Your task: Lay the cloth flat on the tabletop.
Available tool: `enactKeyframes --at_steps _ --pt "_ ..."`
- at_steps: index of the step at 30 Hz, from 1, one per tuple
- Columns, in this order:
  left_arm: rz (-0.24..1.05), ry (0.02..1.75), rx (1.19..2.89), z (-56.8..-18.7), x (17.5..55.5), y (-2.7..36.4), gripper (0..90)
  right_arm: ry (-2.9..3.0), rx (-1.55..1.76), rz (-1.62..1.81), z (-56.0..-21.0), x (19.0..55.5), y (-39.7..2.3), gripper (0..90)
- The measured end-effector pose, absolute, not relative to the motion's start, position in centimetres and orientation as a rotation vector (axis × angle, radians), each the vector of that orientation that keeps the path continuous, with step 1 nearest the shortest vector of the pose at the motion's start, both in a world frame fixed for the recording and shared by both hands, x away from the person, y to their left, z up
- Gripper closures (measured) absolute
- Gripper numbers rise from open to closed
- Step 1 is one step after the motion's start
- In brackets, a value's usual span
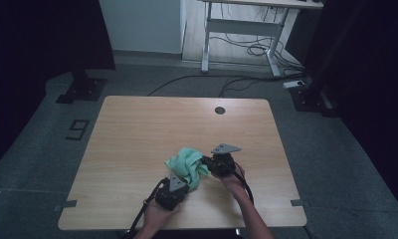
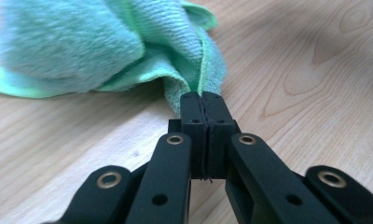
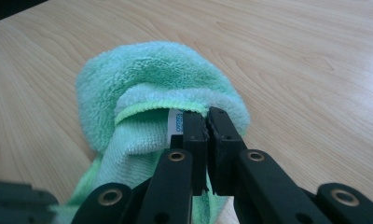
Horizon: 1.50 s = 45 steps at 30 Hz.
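Near the table (image 1: 137, 124) front edge (bare beyond), both grippers pinch the green cloth (image 1: 188, 164).

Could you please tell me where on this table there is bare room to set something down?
The wooden table is bare behind the green cloth up to the round cable hole, and along both side edges. It is crowded near the front edge, where the left gripper and right gripper pinch the cloth.

The microfibre cloth (image 1: 188, 165) is mint green with a brighter lime-green stitched hem, and a small white label with blue print (image 3: 174, 122) sits at that hem. The bench (image 1: 137, 134) is pale wood with darker grain rings. Each hand-held gripper is black: left hand-held gripper (image 2: 202, 103), right hand-held gripper (image 3: 206, 119).
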<state>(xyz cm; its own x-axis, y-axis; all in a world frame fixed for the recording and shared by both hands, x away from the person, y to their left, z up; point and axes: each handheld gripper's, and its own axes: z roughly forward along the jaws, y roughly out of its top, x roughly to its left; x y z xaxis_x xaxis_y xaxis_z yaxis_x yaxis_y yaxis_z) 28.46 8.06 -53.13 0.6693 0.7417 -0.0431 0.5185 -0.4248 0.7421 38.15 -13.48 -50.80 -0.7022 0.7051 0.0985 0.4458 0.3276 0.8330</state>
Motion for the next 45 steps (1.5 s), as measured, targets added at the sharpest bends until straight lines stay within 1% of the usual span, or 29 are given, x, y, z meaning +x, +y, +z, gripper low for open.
enactKeyframes --at_steps 4,8,10,12,14,15,22,24,26,27,28,29,33,34,35,36,37,38,39,40,41,42,45 --pt "0.381 0.98 2.088 -52.1 28.5 9.6 89.3 2.293 1.026 1.333 -50.1 37.8 -14.2 86.1" --pt "0.414 0.976 2.038 -50.3 28.4 11.5 89.4 2.268 0.995 1.375 -48.9 37.0 -15.0 86.1" --pt "0.414 0.975 2.031 -50.0 28.3 11.8 89.5 2.262 0.986 1.388 -48.5 36.7 -15.2 86.1" --pt "0.432 0.97 2.003 -48.9 28.0 12.9 89.5 2.242 0.96 1.415 -47.5 36.0 -15.6 86.1" --pt "0.436 0.971 1.995 -48.7 28.0 13.2 89.5 2.231 0.948 1.427 -47.0 35.7 -15.8 86.1" --pt "0.452 0.972 1.981 -48.2 27.8 13.9 89.5 2.21 0.93 1.447 -46.2 35.1 -16.2 86.1" --pt "0.464 0.982 1.947 -47.7 27.1 16.2 89.5 2.148 0.912 1.489 -43.8 34.2 -17.6 86.1" --pt "0.455 0.993 1.942 -47.7 26.9 16.7 89.5 2.135 0.941 1.453 -43.3 34.7 -17.9 86.1" --pt "0.439 0.998 1.938 -47.9 26.7 17.1 89.5 2.128 0.996 1.422 -43.3 35.8 -18.3 86.1" --pt "0.446 0.995 1.944 -48.0 26.5 17.2 89.5 2.119 1.053 1.411 -43.6 37.0 -18.7 86.1" --pt "0.446 0.995 1.944 -48.0 26.5 17.2 89.4 2.119 1.053 1.411 -43.6 37.0 -18.7 86.1" --pt "0.447 0.994 1.951 -48.2 26.2 17.4 89.5 2.125 1.161 1.374 -44.4 39.2 -19.5 86.1" --pt "0.417 1.009 1.95 -49.0 26.1 17.8 89.3 2.134 1.3 1.317 -46.5 42.3 -20.4 85.4" --pt "0.407 1.014 1.958 -49.5 26.2 17.6 89.1 2.14 1.32 1.297 -46.9 42.8 -20.5 84.1" --pt "0.403 1.018 1.969 -49.8 26.2 17.5 88.6 2.142 1.361 1.277 -47.8 43.5 -20.5 78.5" --pt "0.403 1.018 1.969 -49.8 26.2 17.5 87.7 2.142 1.361 1.277 -47.8 43.5 -20.5 78.5" --pt "0.375 1.034 1.992 -50.8 26.6 17.2 83.5 2.128 1.414 1.266 -48.9 44.2 -20.3 65.1" --pt "0.359 1.036 1.998 -51.1 26.7 17.1 79.6 2.127 1.425 1.256 -49.1 44.3 -20.1 62.5" --pt "0.352 1.032 2.005 -51.2 26.8 17.0 77.8 2.126 1.414 1.257 -49.3 44.2 -20.0 58.1" --pt "0.352 1.032 2.005 -51.2 26.8 17.0 75.8 2.114 1.397 1.254 -49.4 43.9 -19.8 56.2" --pt "0.351 1.031 2.007 -51.3 26.8 16.9 75.8 2.114 1.397 1.254 -49.4 43.9 -19.8 56.2" --pt "0.35 1.03 2.007 -51.3 26.8 16.9 71.9 2.107 1.38 1.251 -49.3 43.6 -19.6 56.2" --pt "0.358 1.018 2.0 -51.1 26.8 16.8 67.0 2.131 1.315 1.285 -49.2 42.0 -19.3 56.4"
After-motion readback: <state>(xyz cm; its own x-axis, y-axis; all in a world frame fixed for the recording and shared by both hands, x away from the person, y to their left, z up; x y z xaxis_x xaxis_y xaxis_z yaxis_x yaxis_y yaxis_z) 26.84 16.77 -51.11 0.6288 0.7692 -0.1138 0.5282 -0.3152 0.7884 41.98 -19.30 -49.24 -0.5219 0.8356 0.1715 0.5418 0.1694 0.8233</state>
